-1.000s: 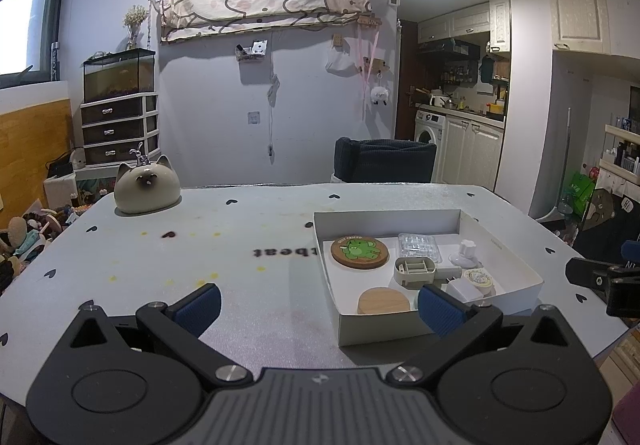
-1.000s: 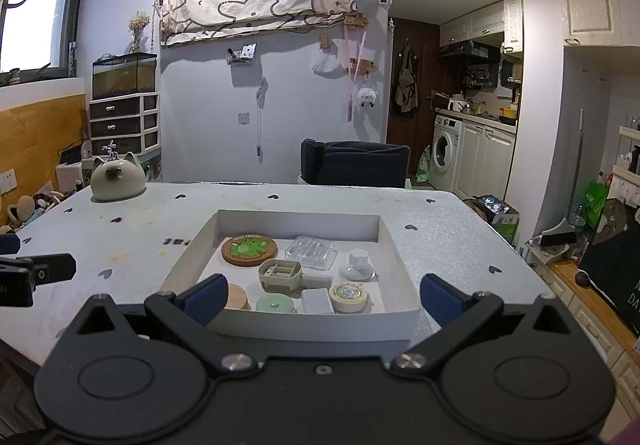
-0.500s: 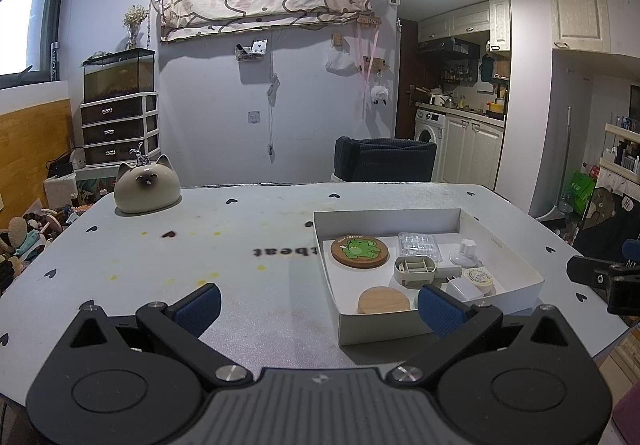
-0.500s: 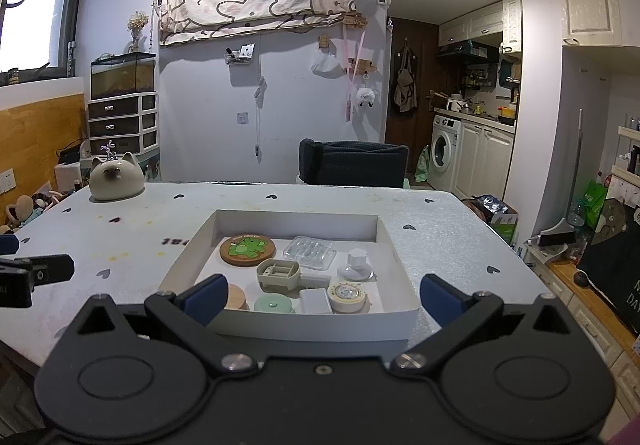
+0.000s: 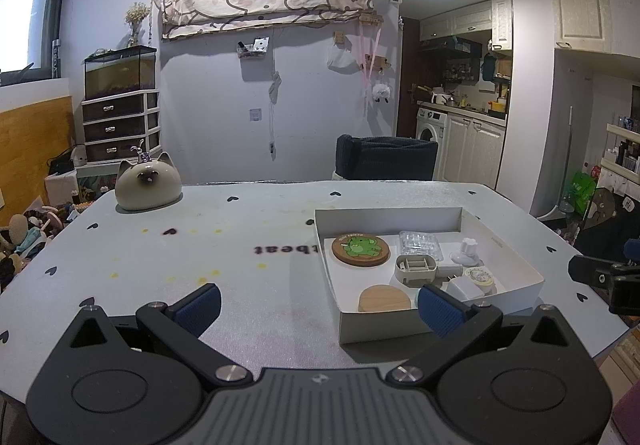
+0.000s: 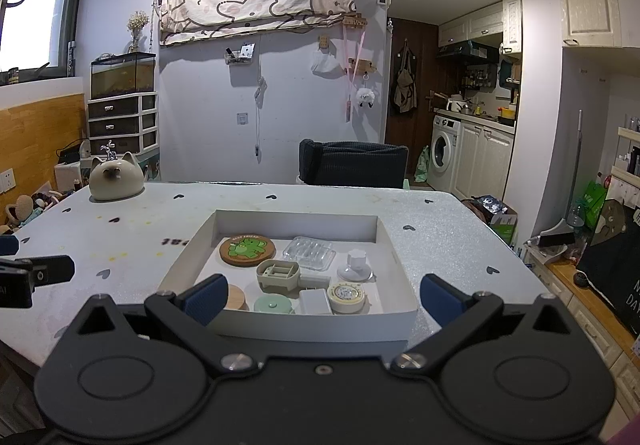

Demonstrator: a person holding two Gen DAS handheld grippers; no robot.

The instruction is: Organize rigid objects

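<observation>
Left gripper (image 5: pixel 318 305) spread wide, empty, above the table (image 5: pixel 240 285), right gripper (image 6: pixel 320 295) likewise agape over the white box (image 6: pixel 394 251) near edge, inside it a frog coaster (image 6: pixel 247 250), clear tray (image 6: pixel 309 253), tape roll (image 6: pixel 346 297), upside-down table lettering "beat" (image 5: pixel 282 249).

L gripper (image 5: pixel 318 305) open, box (image 5: pixel 520 269) on table (image 5: pixel 200 245)

A lived-in home, seemingly a small flat: a washing machine (image 6: pixel 442 151) and cream kitchen cabinets (image 6: pixel 486 161) at the right, a fish tank (image 5: pixel 120 71) on plastic drawers (image 5: pixel 120 129), and a cartoon-print cloth (image 6: pixel 256 5) on the wall.
</observation>
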